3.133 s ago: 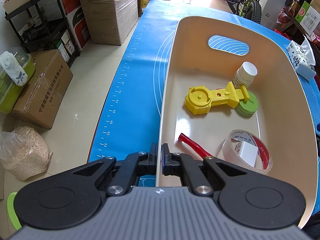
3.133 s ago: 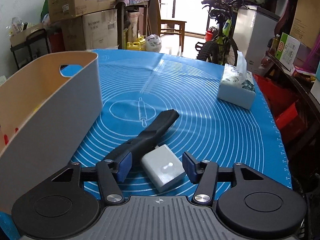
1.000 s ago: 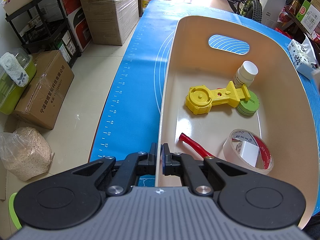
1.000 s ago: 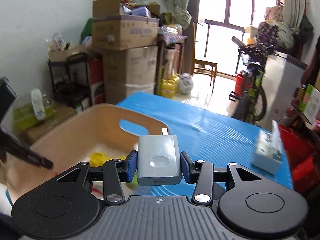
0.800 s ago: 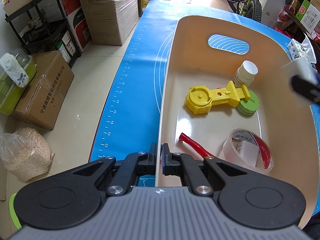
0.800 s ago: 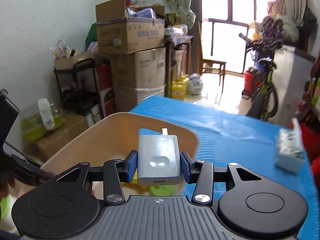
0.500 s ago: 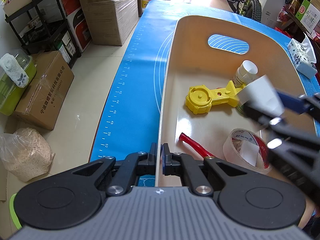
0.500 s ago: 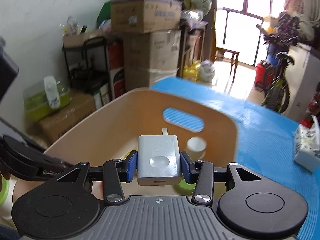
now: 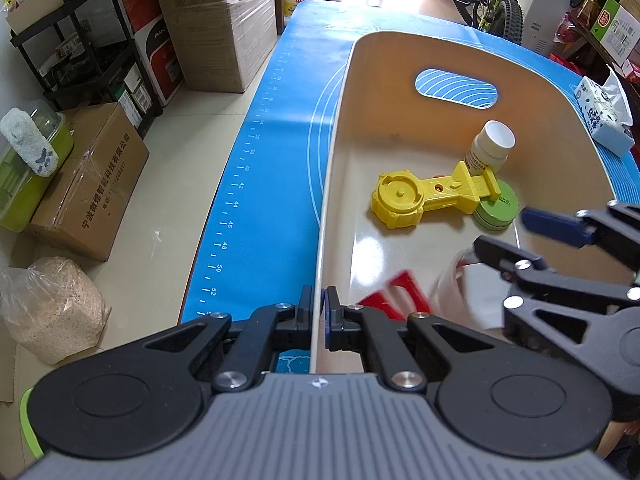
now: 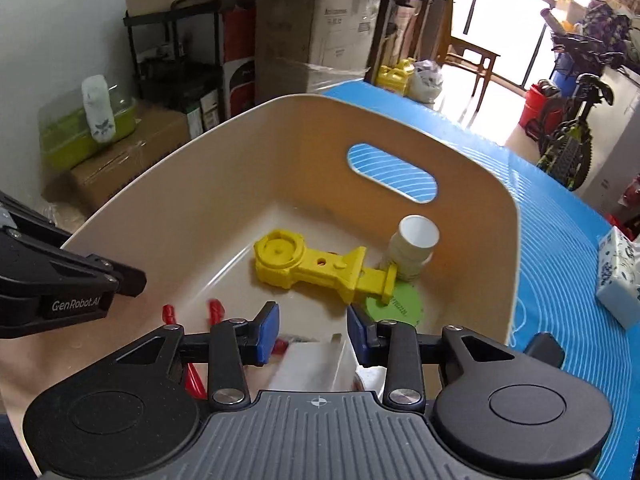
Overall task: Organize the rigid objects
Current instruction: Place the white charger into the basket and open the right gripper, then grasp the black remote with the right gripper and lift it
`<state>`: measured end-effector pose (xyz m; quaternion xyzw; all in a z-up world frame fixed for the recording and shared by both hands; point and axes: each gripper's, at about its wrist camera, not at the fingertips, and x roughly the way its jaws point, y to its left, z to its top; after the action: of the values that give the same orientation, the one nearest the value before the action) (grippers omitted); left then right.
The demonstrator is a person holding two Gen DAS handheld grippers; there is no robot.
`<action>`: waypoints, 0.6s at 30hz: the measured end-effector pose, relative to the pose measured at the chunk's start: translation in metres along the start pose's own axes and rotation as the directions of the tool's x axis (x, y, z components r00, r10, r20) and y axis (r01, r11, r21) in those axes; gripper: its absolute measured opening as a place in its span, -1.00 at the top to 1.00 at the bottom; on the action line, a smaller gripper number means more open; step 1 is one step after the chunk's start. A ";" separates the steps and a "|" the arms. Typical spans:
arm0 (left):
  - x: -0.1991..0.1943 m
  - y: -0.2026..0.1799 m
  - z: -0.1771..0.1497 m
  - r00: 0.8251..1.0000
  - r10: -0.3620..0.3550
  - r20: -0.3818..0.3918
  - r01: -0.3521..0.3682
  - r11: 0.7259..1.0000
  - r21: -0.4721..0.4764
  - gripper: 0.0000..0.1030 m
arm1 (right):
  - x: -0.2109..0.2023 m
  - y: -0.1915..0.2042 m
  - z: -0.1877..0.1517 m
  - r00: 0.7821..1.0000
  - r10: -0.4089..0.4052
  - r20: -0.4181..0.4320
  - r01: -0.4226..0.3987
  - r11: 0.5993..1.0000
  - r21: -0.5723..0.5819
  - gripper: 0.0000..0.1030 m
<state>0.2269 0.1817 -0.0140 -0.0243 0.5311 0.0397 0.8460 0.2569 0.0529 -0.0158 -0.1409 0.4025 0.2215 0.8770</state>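
A beige bin stands on the blue mat. My left gripper is shut on the bin's near rim. My right gripper hangs open over the bin; it also shows in the left wrist view. A white charger block, blurred, lies just below the right gripper's jaws, free of them. In the bin lie a yellow plastic tool, a green round tin, a white bottle and a red-handled item.
A tissue pack sits on the blue mat right of the bin. Cardboard boxes, a black rack and a sack stand on the floor to the left. A bicycle stands behind the table.
My right gripper carried the white charger block from the mat over the bin, lowered it and opened; the block has left the jaws. The left gripper has kept its hold on the rim.
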 end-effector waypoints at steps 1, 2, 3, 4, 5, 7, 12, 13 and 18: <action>0.000 0.000 0.000 1.000 0.001 0.001 -0.001 1.000 0.000 0.89 | -0.004 -0.002 -0.001 1.000 -0.003 0.021 0.003 1.000 0.010 -0.02; 0.000 0.000 0.000 1.000 0.000 0.001 0.000 1.000 -0.001 0.89 | -0.009 -0.006 -0.003 0.999 -0.008 0.045 0.007 1.000 0.026 -0.02; 0.000 0.000 0.000 1.000 0.000 0.001 0.000 1.000 0.000 0.89 | -0.014 -0.010 -0.003 0.998 -0.014 0.068 0.011 0.999 0.048 -0.02; 0.000 -0.001 -0.001 1.000 0.000 0.001 0.000 1.000 0.000 0.89 | -0.020 -0.015 -0.004 0.996 -0.018 0.092 0.011 0.997 0.075 -0.02; 0.000 -0.001 -0.001 1.000 0.000 0.001 0.000 1.000 -0.001 0.88 | -0.027 -0.021 -0.005 0.993 -0.025 0.118 0.013 0.994 0.104 -0.02; 0.000 -0.001 -0.001 1.000 0.000 0.001 0.000 1.000 -0.001 0.88 | -0.042 -0.035 -0.007 0.984 -0.055 0.169 0.029 0.988 0.154 -0.02; 0.000 -0.003 -0.001 1.000 0.001 0.001 -0.001 1.000 -0.001 0.88 | -0.070 -0.072 -0.020 0.949 -0.187 0.253 0.118 0.957 0.263 -0.25; 0.000 -0.003 -0.001 1.000 0.001 0.001 -0.001 1.000 -0.001 0.88 | -0.069 -0.080 -0.024 0.946 -0.213 0.244 0.141 0.949 0.282 -0.25; 0.000 -0.004 -0.001 1.000 0.002 0.000 -0.002 1.000 -0.001 0.88 | -0.051 -0.110 -0.052 0.918 -0.343 0.199 0.254 0.894 0.370 -0.25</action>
<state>0.2263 0.1776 -0.0145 -0.0242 0.5309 0.0407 0.8461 0.2488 -0.0781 -0.0023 -0.0193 0.2896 0.0275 0.9565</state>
